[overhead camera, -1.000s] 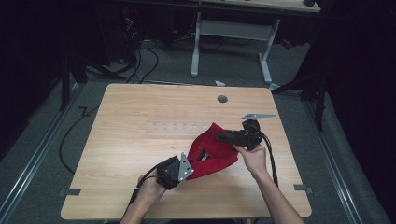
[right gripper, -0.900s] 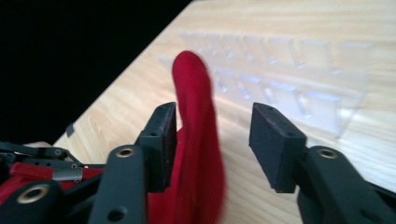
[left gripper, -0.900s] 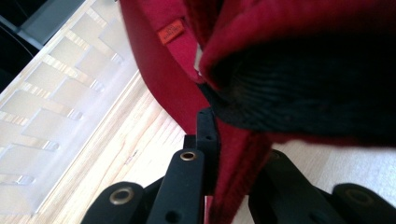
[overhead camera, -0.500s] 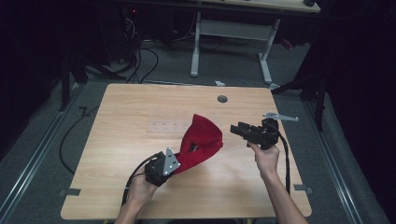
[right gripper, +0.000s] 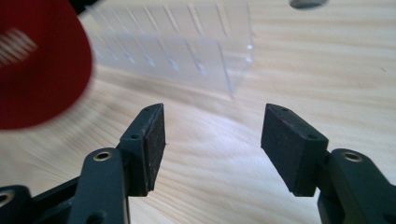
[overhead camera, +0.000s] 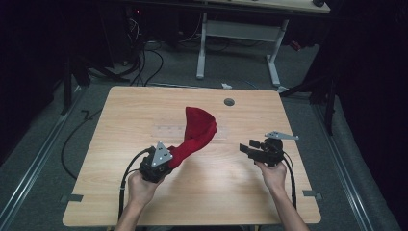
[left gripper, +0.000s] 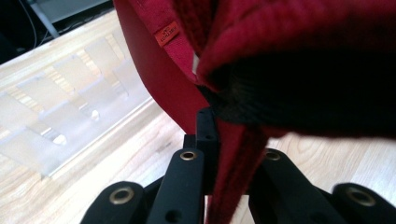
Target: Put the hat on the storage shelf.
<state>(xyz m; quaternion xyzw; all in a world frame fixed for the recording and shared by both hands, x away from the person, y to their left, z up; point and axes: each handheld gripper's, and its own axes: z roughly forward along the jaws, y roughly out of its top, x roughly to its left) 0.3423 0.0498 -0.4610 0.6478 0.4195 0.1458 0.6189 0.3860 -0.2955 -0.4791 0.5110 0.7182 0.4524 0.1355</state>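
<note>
High view — red cloth clamped in the left hand-held gripper, well apart from the right hand-held gripper — jaws just spread, nothing between.

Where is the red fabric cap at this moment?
In the high view, the red fabric cap hangs near the table's centre, clamped in the left claw, beside a clear plastic organiser.
</note>
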